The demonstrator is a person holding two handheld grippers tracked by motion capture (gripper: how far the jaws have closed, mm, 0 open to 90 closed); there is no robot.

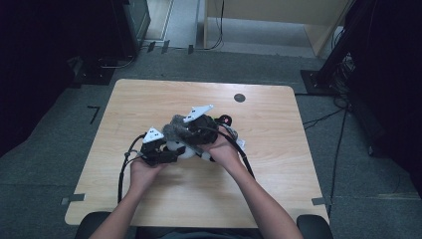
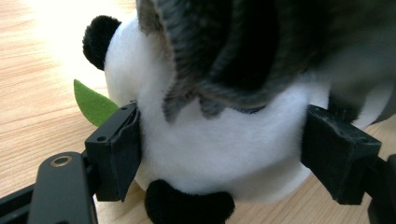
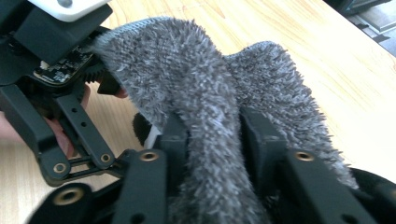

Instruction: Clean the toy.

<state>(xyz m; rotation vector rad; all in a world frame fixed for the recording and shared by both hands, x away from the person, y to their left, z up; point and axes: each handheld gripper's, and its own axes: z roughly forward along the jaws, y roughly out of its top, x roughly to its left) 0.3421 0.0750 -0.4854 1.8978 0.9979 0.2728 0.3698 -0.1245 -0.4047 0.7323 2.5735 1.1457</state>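
A: What are you seeing on the left side?

B: I'm looking along the left gripper [image 2: 219,154], and its pads are pressing on both flanks of the plush panda [image 2: 219,154]. The jaws are clamping the white body, with a black ear up top and a black paw low between them. A green felt leaf [image 2: 93,105] is poking out beside the near pad.

A: And where is the panda sitting?

B: It's resting on the wooden table [image 1: 268,174], near the middle, right in front of the person's hands.

A: What's the right gripper doing?

B: The right gripper [image 3: 217,135] is holding a strip of the fuzzy grey cloth [image 3: 187,79] between its jaws. The cloth is bulging up between the pads and spilling over both sides, so I'm reading it as a grip on the fabric. In the high view the cloth [image 1: 175,128] is draping over the top of the panda [image 1: 180,149].

A: Are the two grippers close?

B: Yes, the left one [image 1: 158,149] and the right one [image 1: 201,130] are working just beside each other.
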